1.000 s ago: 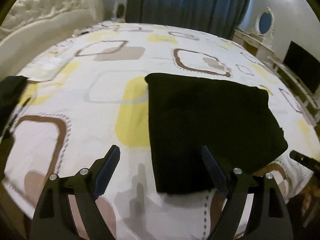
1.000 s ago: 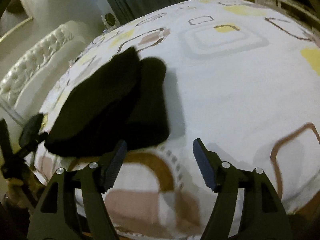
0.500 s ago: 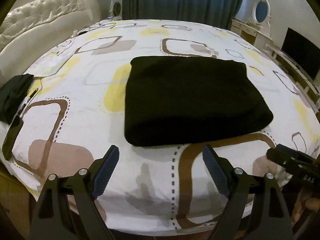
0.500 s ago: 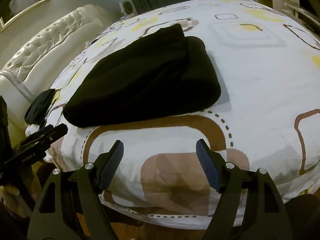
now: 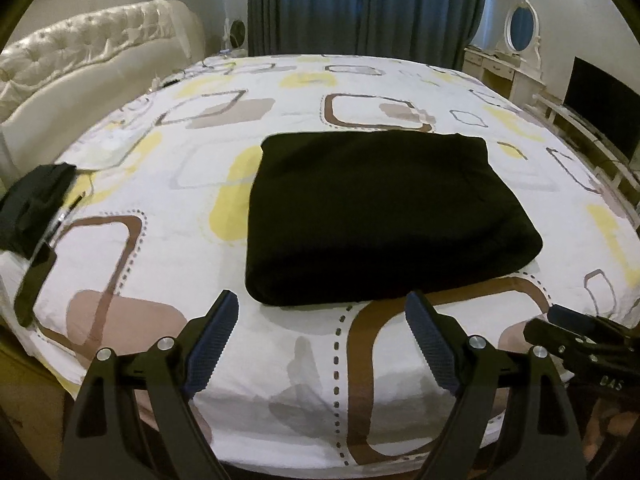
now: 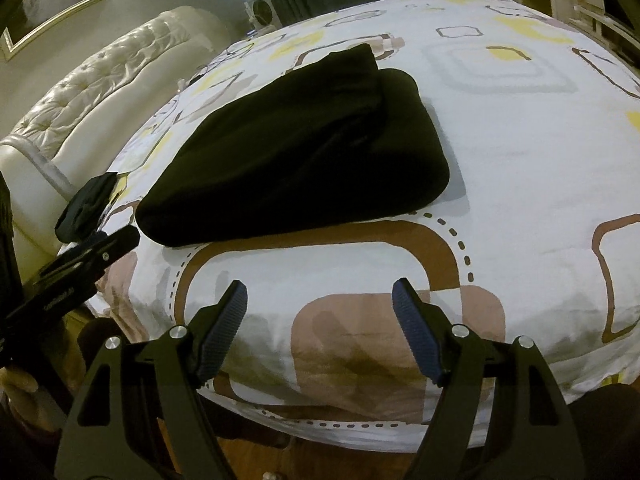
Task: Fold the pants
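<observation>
The black pants (image 5: 380,216) lie folded in a thick rectangle on the patterned bed cover (image 5: 160,184); they also show in the right wrist view (image 6: 296,152). My left gripper (image 5: 322,330) is open and empty, hovering at the bed's near edge just short of the pants. My right gripper (image 6: 320,320) is open and empty over the bed's near edge, to the right of the pants and apart from them. Each gripper shows at the edge of the other's view, the right one (image 5: 580,340) and the left one (image 6: 76,264).
A small black cloth item (image 5: 32,204) lies at the bed's left edge, also in the right wrist view (image 6: 84,204). A white tufted headboard (image 5: 92,56) stands to the left. Blue curtains (image 5: 360,4), a dresser with mirror (image 5: 508,64) and a dark screen (image 5: 600,100) are behind and right.
Both grippers have drawn back from the pants toward the bed's near edge. The pants lie flat and folded as before.
</observation>
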Demonstrator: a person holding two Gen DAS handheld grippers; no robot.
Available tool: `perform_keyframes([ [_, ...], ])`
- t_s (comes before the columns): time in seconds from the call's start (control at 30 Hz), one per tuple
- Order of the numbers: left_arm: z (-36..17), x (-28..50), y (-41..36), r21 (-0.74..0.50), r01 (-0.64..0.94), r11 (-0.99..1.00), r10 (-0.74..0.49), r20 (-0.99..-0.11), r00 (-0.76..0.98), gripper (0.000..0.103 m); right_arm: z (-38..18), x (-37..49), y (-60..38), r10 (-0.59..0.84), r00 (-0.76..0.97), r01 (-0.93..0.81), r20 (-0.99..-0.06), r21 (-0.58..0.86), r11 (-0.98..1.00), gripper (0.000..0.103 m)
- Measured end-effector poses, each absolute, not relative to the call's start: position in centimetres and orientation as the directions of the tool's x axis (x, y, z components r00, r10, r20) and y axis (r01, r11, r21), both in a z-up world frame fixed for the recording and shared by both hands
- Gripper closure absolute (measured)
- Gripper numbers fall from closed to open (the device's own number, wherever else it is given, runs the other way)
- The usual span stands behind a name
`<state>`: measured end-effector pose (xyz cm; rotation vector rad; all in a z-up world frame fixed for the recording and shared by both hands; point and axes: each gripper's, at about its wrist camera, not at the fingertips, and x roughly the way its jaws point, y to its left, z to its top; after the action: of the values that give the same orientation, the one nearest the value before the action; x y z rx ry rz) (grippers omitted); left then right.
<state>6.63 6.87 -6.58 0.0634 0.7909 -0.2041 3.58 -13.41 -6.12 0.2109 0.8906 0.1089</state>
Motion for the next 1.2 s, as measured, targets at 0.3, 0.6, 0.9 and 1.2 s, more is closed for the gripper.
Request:
perform_keyframes([
  [0.3, -5.4, 6.2, 5.5, 0.057, 0.216, 0.975, -0.125, -0.662, 0.739, 0.018, -6.0, 3.5, -13.3, 0.187, 0.626, -0.014, -0.757, 0.229, 0.973, 0.027],
  [0.6, -7.3, 6.4, 5.3, 0.016, 0.205, 0.979, -0.133, -0.711, 0.691, 0.019, -6.4, 3.3, -13.2, 0.186, 0.615, -0.010, -0.766, 0.228, 0.974, 0.027],
  [0.9, -8.5, 6.7, 6.3, -0.055, 0.168, 0.984, -0.153, -0.740, 0.655, 0.018, -6.7, 3.3, -13.2, 0.183, 0.608, -0.008, -0.773, 0.224, 0.975, 0.027],
  [1.2, -8.7, 6.9, 6.9, 0.038, 0.063, 0.997, -0.014, -0.739, 0.673, 0.018, -7.0, 3.4, -13.1, 0.182, 0.600, -0.010, -0.779, 0.221, 0.975, 0.027],
])
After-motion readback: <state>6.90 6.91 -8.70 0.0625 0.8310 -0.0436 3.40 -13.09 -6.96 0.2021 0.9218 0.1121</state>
